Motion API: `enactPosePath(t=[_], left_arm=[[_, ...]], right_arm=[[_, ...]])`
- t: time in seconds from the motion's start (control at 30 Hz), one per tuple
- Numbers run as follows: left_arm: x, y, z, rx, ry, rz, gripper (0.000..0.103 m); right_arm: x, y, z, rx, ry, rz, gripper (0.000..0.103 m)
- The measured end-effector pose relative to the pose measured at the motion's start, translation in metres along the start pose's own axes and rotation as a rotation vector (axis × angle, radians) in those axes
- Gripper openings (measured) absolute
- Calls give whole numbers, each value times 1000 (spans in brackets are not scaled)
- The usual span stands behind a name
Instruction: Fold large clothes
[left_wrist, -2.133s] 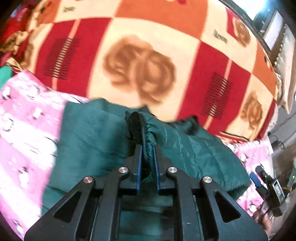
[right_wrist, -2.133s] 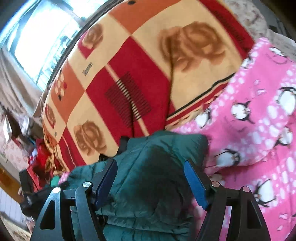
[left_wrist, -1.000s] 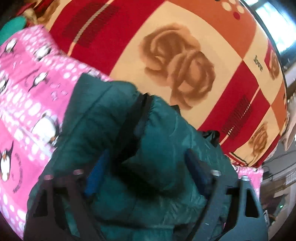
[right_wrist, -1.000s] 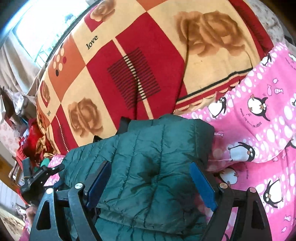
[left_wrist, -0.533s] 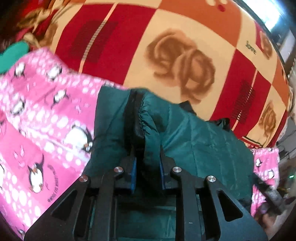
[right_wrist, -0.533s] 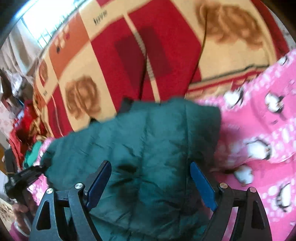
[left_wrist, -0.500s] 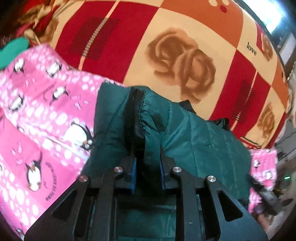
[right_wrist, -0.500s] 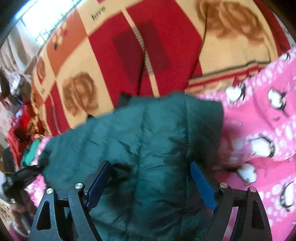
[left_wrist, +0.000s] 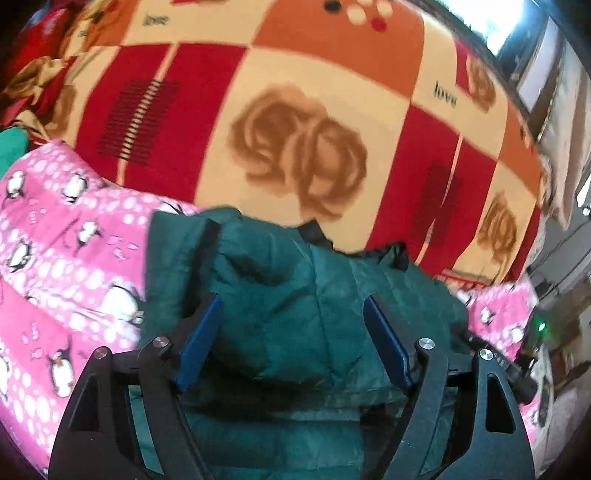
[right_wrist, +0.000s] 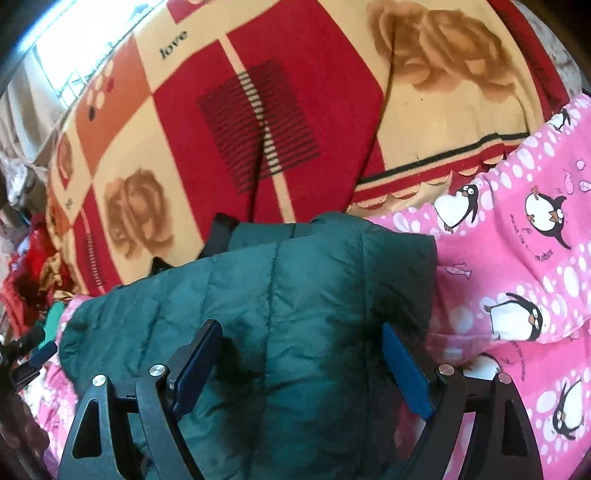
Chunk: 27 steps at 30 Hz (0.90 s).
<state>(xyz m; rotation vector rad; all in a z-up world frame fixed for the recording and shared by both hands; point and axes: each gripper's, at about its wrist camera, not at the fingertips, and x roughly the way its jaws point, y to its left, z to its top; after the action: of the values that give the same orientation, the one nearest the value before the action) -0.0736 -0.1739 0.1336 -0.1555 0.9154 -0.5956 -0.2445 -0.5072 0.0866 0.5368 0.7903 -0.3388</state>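
Observation:
A dark green quilted jacket lies folded in a thick bundle on a pink penguin-print blanket. My left gripper is open just above the bundle, holding nothing, its blue pads wide apart. In the right wrist view the same jacket fills the middle. My right gripper is open over it and empty. A black lining edge pokes out at the jacket's far side.
A red, orange and cream rose-pattern blanket covers the bed beyond the jacket. The pink blanket runs along the near side. Crumpled red and green clothes lie at the far left. The other gripper shows at the right edge.
My left gripper was shut on a fold of the jacket and has opened and let it go. The jacket has settled flatter. My right gripper stays open over the jacket.

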Motion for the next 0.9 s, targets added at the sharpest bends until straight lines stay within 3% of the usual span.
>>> enactPosePath(t=[0.17,0.4,0.57,0.7,0.9], left_arm=[[47,-4,-12,66,94,107,79],[45,-5,-22,101,81,124,79],[44,-4,-26,113,73,110,79],[43,-5,-29,107,65,116,79],[46,-7,-34,133,54,127,80]], right_arm=[[24,8,0,-58,56,-78,95],[4,15,9,-81,94,-108,94],[-38,34,-7,-144,56,-45,94],[-14,39,-33,-213,116,-108,94],[-6,19,-28,-124,149,-54,97]])
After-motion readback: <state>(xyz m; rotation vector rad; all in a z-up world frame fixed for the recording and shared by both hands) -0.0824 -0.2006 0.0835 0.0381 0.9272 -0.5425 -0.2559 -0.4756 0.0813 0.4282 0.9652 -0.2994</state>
